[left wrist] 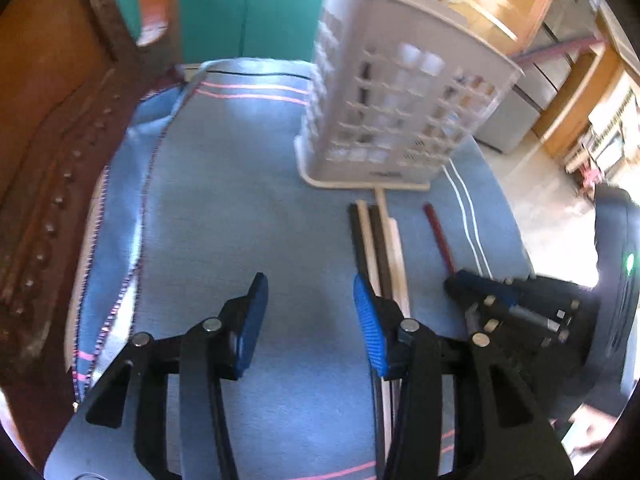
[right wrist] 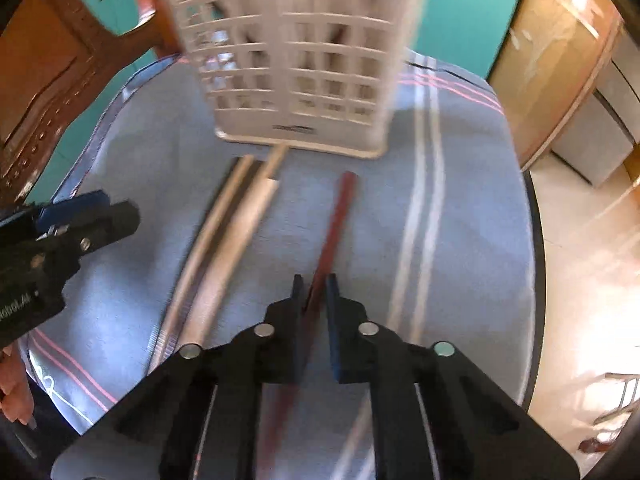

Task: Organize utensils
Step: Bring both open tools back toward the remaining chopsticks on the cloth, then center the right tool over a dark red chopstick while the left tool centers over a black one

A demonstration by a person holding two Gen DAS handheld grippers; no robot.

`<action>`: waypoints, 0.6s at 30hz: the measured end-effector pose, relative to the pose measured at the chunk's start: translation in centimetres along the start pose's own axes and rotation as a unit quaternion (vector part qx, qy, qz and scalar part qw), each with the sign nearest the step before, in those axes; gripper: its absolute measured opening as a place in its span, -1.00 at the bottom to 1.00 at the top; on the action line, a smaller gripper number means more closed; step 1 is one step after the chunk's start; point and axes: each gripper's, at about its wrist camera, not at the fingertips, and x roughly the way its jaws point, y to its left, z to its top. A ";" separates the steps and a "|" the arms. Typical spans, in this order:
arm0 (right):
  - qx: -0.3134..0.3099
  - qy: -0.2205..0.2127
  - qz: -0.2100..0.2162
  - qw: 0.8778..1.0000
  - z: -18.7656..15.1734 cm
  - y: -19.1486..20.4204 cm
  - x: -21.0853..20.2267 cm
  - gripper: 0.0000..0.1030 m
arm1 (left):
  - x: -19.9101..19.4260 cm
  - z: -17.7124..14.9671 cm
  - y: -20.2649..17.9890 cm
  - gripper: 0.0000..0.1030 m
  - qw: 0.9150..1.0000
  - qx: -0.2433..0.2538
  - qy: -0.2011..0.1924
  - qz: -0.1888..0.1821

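Note:
A white lattice utensil basket (left wrist: 384, 120) (right wrist: 296, 60) stands upright on a blue cloth (left wrist: 240, 200) (right wrist: 472, 240). In front of it lie several long dark and pale wooden utensils (left wrist: 378, 248) (right wrist: 228, 236) side by side. A thin red stick (left wrist: 438, 236) (right wrist: 340, 208) lies to their right. My right gripper (right wrist: 314, 284) (left wrist: 456, 280) is shut on the red stick, low over the cloth. My left gripper (left wrist: 309, 284) (right wrist: 92, 212) is open over bare cloth with nothing between its pads. Its right finger (left wrist: 370, 320) sits just left of the wooden utensils.
A dark carved wooden piece (left wrist: 48, 184) borders the cloth on the left. Teal cabinet doors (left wrist: 248, 8) stand behind it. The cloth's right edge drops to a pale floor (right wrist: 580, 280). A hand (right wrist: 14, 392) shows at the lower left of the right wrist view.

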 end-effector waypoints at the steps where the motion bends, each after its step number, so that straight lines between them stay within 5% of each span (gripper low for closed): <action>1: 0.007 0.000 0.003 1.000 -0.1 -0.5 0.0 -0.85 | 0.2 -0.1 -0.3 -0.12 1.000 0.005 0.004 -0.002; 7: 0.060 -0.005 0.040 0.997 -1.3 -3.8 -0.3 -0.85 | 2.1 -1.4 -3.3 -0.12 0.997 0.062 0.039 0.011; 18: 0.079 -0.012 0.040 0.996 -2.8 -5.5 -1.7 -0.74 | 2.3 -1.2 -1.6 -0.26 0.999 0.016 0.041 0.011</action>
